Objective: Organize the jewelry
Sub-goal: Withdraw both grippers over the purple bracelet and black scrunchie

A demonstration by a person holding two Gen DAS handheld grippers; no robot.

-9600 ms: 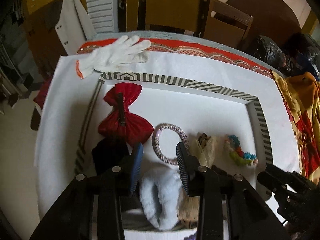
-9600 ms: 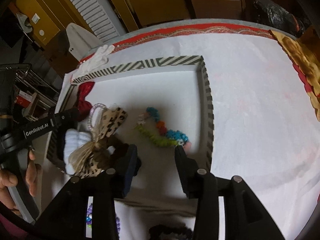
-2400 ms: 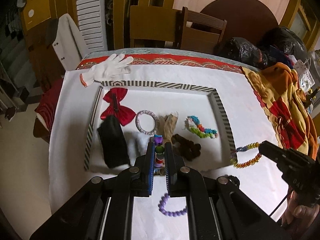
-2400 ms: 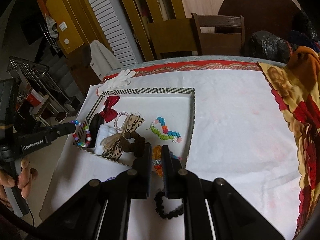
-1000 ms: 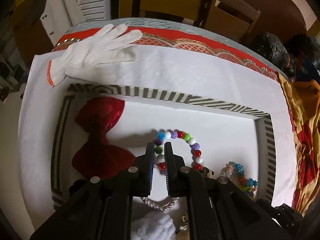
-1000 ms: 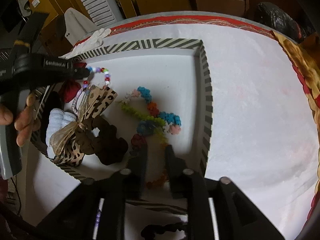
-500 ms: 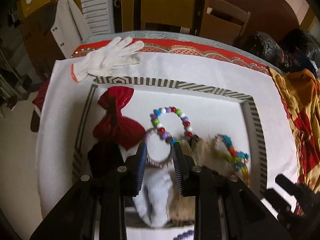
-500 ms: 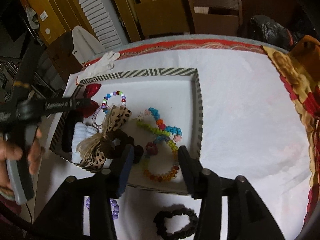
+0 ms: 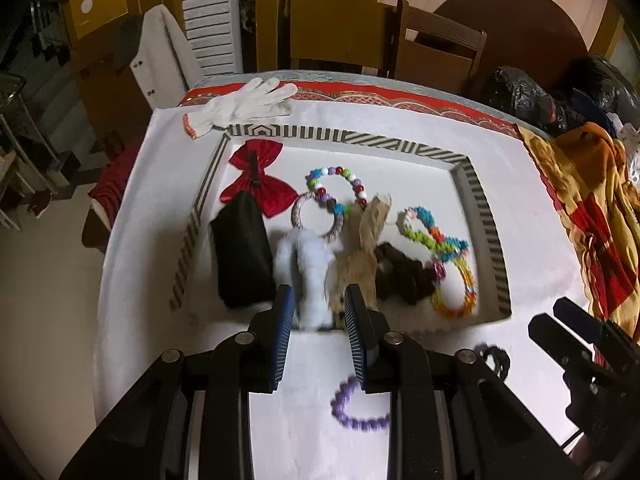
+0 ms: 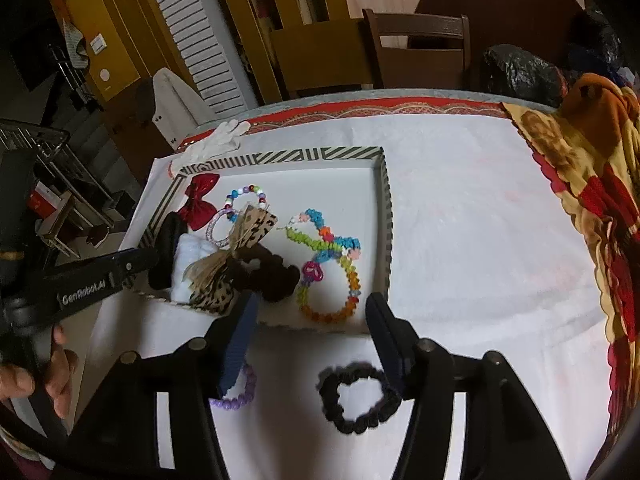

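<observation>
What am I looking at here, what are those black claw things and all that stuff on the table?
Those are two hand-held grippers, each carrying a camera looking along its fingers. One picture is from the left gripper, the other from the right gripper. Both are open and hold nothing. On the white cloth sits a striped tray with a red bow, bead bracelets and hair ties. Outside it lie a purple bracelet and a black scrunchie.

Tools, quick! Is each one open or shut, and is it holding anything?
Left tool: open, holding nothing.
Right tool: open, holding nothing.
</observation>
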